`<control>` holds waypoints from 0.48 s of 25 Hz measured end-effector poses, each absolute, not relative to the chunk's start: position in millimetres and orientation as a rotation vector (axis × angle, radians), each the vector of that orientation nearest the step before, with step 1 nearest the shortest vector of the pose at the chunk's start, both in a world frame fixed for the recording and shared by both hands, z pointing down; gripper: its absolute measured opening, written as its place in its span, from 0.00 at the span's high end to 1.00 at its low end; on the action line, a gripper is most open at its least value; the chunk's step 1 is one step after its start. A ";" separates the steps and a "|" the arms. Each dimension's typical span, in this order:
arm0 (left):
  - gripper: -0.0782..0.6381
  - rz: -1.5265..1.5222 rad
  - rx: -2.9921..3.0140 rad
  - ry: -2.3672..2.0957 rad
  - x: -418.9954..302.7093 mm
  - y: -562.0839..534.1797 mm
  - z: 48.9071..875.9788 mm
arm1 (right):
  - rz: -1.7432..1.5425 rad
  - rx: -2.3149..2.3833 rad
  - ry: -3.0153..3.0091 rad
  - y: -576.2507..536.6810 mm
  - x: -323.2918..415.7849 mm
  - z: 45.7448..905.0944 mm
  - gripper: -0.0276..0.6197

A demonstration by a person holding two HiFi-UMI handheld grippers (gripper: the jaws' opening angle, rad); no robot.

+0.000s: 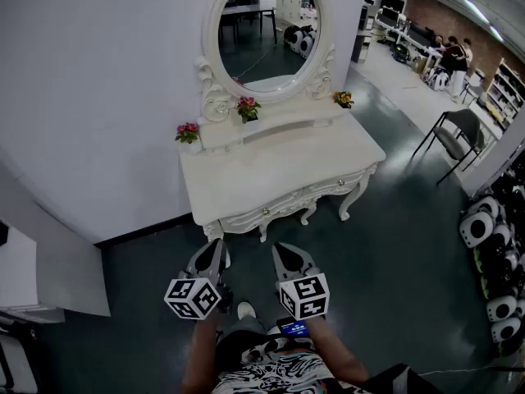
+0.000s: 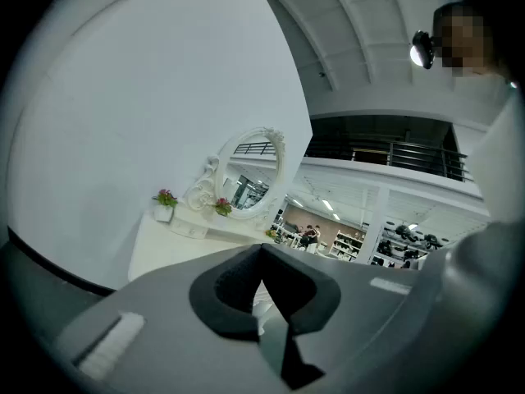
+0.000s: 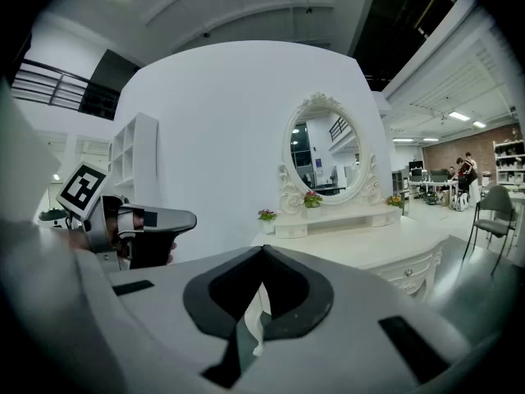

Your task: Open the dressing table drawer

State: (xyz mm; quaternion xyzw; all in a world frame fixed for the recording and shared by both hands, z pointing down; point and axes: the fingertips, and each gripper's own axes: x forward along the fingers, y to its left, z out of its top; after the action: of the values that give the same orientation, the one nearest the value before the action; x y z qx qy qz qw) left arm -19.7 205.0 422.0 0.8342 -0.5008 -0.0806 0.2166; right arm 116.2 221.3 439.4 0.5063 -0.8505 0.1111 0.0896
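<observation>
The left gripper (image 1: 215,249) and right gripper (image 1: 283,251), jaws together and empty, are held side by side short of the dressing table (image 1: 279,167), seemingly aimed for approaching its closed drawer (image 1: 271,210).

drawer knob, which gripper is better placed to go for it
Right, probably: the right gripper sits closer to the near drawer knob, and its own view shows the drawer front. The left gripper is off toward the table's end.

Table (image 1: 279,175) against wall (image 1: 98,97); mirror (image 1: 264,35) and flower pots (image 1: 248,107) at its back; chair (image 1: 459,134) to its right; left gripper (image 1: 218,245) and right gripper (image 1: 280,249) before it.
</observation>
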 end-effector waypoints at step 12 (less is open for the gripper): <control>0.89 -0.078 2.374 -1.509 -9.4 221.1 421.4 | 0.404 1.507 -2.537 240.0 136.0 443.2 0.95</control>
State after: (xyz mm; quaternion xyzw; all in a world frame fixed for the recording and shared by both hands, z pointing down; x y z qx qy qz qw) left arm -9.4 221.1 421.4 0.8323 -0.5291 -0.0275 0.1630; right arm 136.0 240.0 443.2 0.5044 -0.8489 0.1353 0.0816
